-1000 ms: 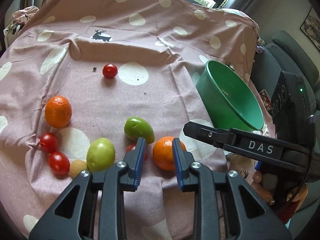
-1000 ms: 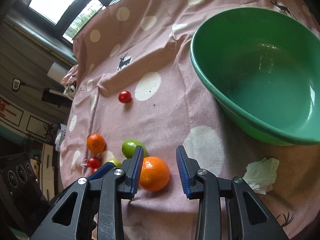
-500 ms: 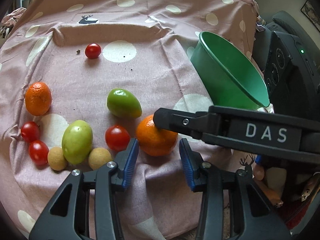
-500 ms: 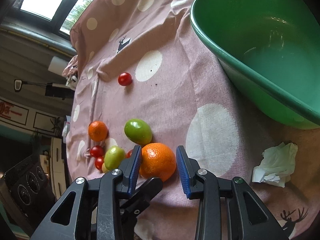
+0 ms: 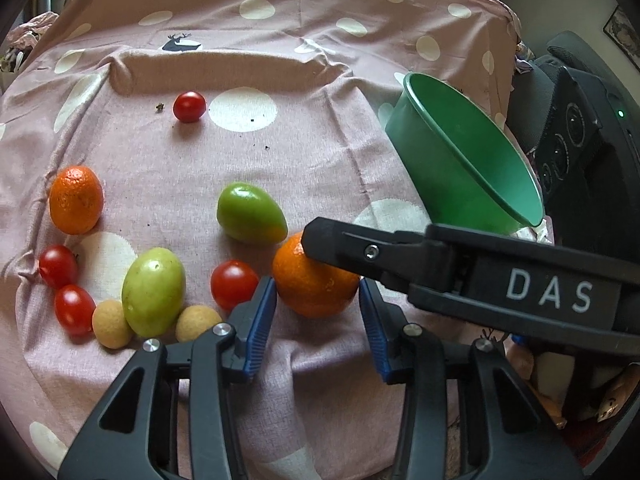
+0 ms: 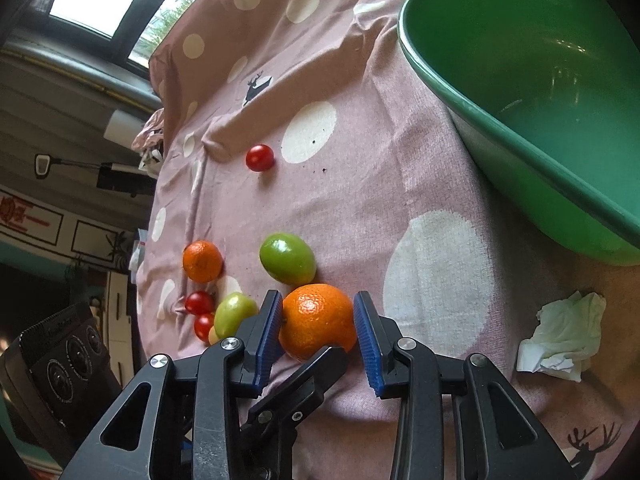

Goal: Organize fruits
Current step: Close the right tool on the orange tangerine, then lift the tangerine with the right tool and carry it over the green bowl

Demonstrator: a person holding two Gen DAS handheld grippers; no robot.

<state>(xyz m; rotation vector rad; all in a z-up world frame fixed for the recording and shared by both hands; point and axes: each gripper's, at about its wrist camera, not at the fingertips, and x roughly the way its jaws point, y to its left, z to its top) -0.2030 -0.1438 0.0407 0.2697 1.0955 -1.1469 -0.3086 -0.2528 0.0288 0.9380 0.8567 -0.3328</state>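
An orange [image 5: 312, 284] lies on the pink spotted cloth [image 5: 280, 152]. It also shows in the right wrist view [image 6: 316, 320], between the blue pads of my right gripper [image 6: 318, 322], which is open around it, pads close to its sides. My left gripper [image 5: 318, 312] is open just behind the same orange; the right gripper's finger [image 5: 440, 264] crosses in front. A green bowl [image 6: 540, 120] stands empty at the right, also in the left wrist view [image 5: 460, 160]. A second orange [image 5: 76, 200], two green fruits [image 5: 250, 212] [image 5: 154, 290] and several cherry tomatoes [image 5: 234, 284] lie left.
Two small yellow fruits [image 5: 112, 324] lie by the near green fruit. One tomato [image 5: 189, 107] sits apart at the back. A crumpled tissue [image 6: 560, 336] lies near the bowl. A dark chair and speaker [image 5: 572, 128] stand past the table's right edge.
Both grippers have moved forward onto the near orange. The right gripper's pads now flank it closely, and its finger reaches further across the left wrist view.
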